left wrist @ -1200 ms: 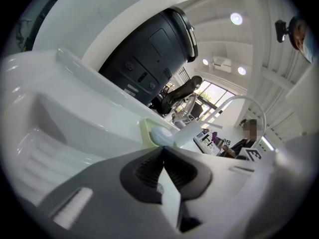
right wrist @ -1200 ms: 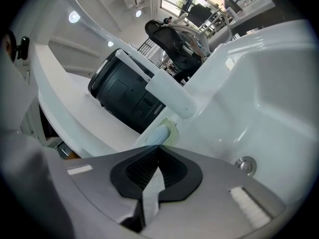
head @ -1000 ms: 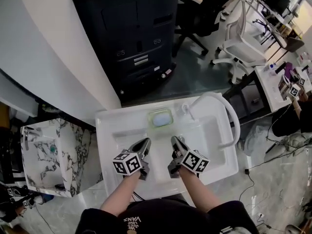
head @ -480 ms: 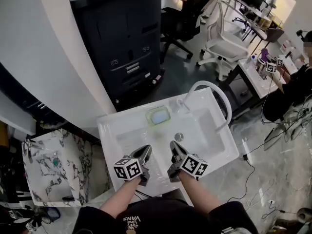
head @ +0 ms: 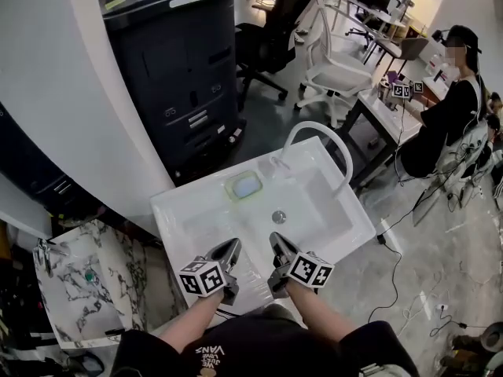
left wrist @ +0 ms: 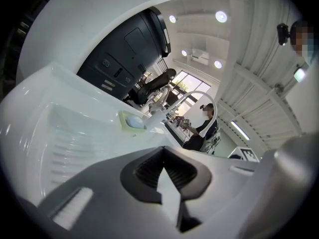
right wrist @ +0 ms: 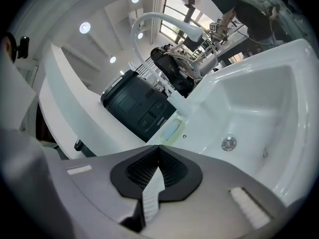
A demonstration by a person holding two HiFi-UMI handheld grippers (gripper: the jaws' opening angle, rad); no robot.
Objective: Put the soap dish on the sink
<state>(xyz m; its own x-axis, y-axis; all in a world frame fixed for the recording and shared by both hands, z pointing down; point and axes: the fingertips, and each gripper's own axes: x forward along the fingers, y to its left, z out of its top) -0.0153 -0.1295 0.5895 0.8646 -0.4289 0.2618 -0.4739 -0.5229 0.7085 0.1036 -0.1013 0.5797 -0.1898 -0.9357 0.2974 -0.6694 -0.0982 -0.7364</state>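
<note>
**A:** Head view: soap dish (head: 244, 185) already sits on the back ledge of the sink (head: 174, 210). It's well ahead of the fingertips and beyond the drain (head: 278, 217), beside the faucet (head: 313, 124) base. My read is that the placing step is done.

**B:** Grippers?

**A:** Left gripper (head: 233, 248) and right gripper (head: 277, 243) are side by side over the front rim, both well apart from the dish. Left gripper view shows its fingers (left wrist: 104, 183) pressed fully together with nothing between them. Right gripper view shows the same: pads meet, empty.

**B:** Touching anything?

**A:** No contact visible. They look to hang just above the rim, but I can't confirm a gap from these angles.

**B:** Dish seated OK?

**A:** Looks flat on the ledge, pale bar in it, nothing leaning on it.

**B:** Next move?

**A:** Judgement only: nothing left to carry, just keep both tips clear. If the dish needs a nudge, one gripper would have to open first, then reach forward over the basin past the drain.
</note>
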